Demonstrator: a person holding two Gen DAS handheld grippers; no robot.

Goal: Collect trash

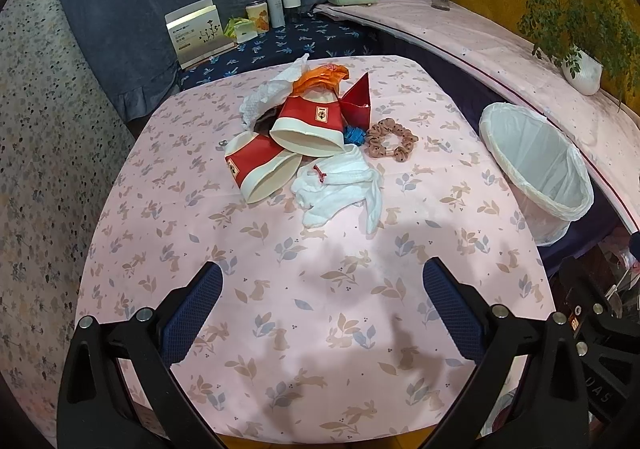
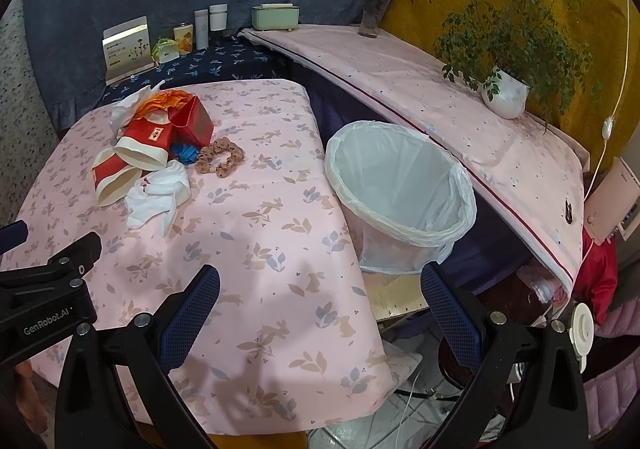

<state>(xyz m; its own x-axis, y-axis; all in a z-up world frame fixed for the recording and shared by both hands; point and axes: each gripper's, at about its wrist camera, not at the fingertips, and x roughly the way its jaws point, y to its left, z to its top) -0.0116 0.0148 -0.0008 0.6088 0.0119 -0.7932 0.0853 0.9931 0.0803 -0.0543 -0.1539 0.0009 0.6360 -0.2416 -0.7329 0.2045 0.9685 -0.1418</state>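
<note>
A pile of trash lies on the pink rabbit-print table point(image 1: 312, 313): two red paper cups on their sides point(image 1: 310, 125) point(image 1: 260, 169), a red carton point(image 1: 358, 101), orange plastic point(image 1: 320, 77), crumpled white paper point(image 1: 272, 93) and a blue scrap point(image 1: 354, 134). White socks point(image 1: 340, 185) and a brown scrunchie point(image 1: 390, 139) lie beside it. The pile also shows in the right wrist view point(image 2: 148, 145). My left gripper point(image 1: 322, 273) is open and empty, well short of the pile. My right gripper point(image 2: 320, 277) is open and empty at the table's right edge, near the white-lined bin point(image 2: 400, 185).
The bin point(image 1: 536, 165) stands just off the table's right side. A pink-covered shelf point(image 2: 440, 89) behind it holds a potted plant point(image 2: 504, 93), a flower vase point(image 2: 374, 13) and a green box point(image 2: 276, 17). Bottles, a can and a card box point(image 1: 196, 33) stand on the dark blue cloth at the back.
</note>
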